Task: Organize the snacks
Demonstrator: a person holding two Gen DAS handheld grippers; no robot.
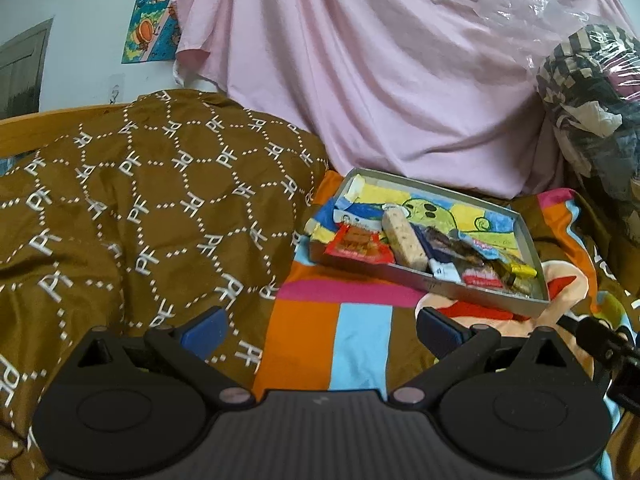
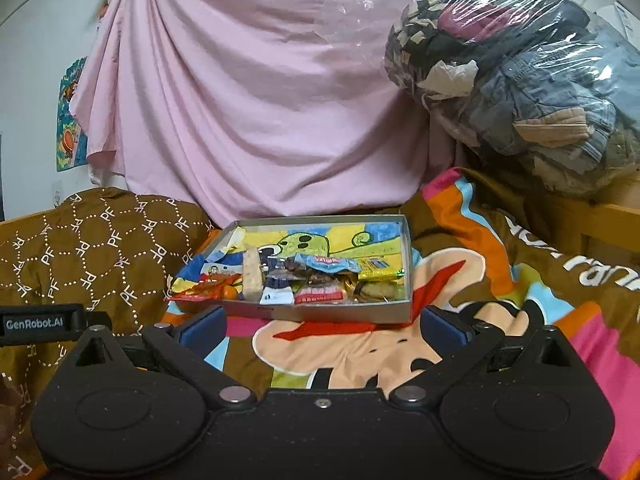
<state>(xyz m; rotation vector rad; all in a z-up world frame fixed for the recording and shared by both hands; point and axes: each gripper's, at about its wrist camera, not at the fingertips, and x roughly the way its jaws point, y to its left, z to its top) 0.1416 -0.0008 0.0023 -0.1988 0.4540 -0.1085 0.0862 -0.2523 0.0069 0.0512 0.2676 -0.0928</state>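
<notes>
A pink draped sheet hung behind a bed covered by a colourful cartoon blanket. Both the left gripper and right gripper hovered level, jaws apart and empty, short of the shallow grey cardboard tray holding wrapped snacks. A brown quilt read "PF"; the left gripper's body showed "GenRobot.AI".

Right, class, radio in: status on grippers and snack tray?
Left gripper open, empty. Right gripper open, empty. Snacks piled in tray on blanket. Path clear.

Both wrist views low over bed, sharing tray.
</notes>
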